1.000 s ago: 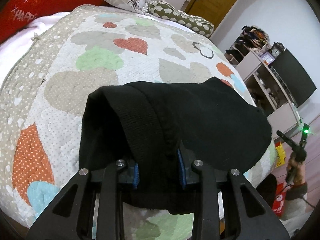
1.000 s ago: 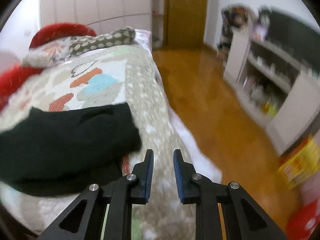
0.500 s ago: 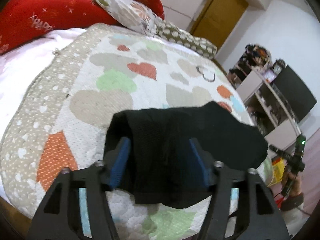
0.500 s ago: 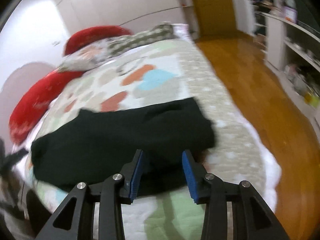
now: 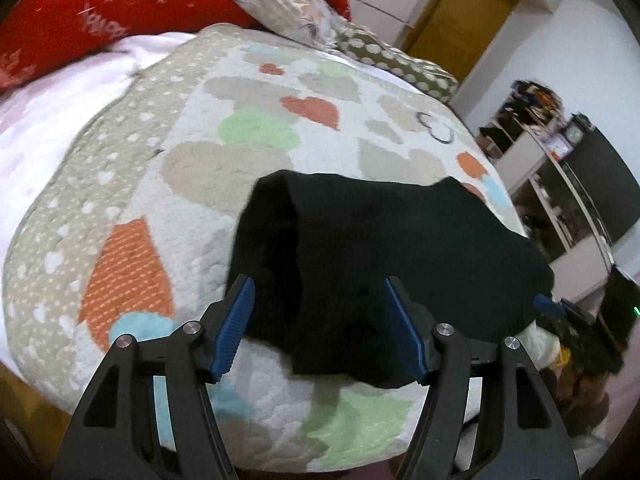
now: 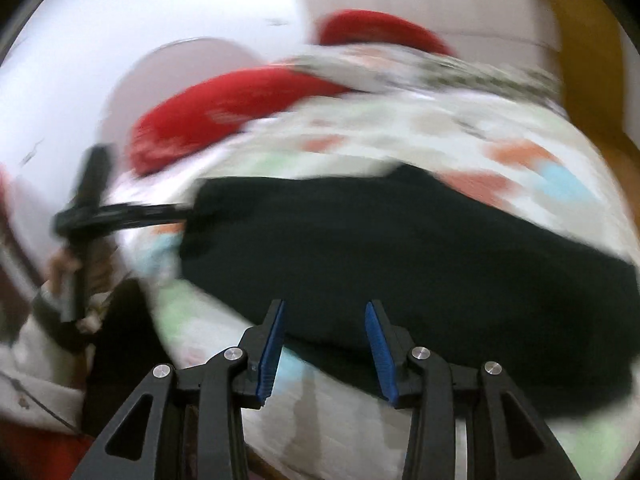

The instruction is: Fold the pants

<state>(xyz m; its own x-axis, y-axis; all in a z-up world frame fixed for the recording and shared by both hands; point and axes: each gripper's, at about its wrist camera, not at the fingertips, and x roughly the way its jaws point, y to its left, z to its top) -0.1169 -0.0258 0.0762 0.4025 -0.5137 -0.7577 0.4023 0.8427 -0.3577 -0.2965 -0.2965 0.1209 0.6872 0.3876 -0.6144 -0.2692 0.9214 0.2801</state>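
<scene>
The black pants (image 5: 384, 248) lie folded in a compact bundle on the heart-patterned quilt (image 5: 248, 132), near the bed's front edge. My left gripper (image 5: 320, 328) is open, its blue pads on either side of the bundle's near end without gripping it. In the blurred right wrist view the pants (image 6: 400, 248) stretch across the bed. My right gripper (image 6: 326, 350) is open just in front of their near edge. The left gripper (image 6: 120, 212) shows at the far end of the pants there.
Red cushions (image 5: 100, 12) and patterned pillows (image 5: 288, 8) lie at the head of the bed. A shelf unit (image 5: 560, 168) and a wooden door (image 5: 460, 16) stand to the right. The bed's front edge drops away below the grippers.
My left gripper has let go of the pants and opened wide, pulling back. My right gripper has swung left from the floor side to face the pants and opened wider.
</scene>
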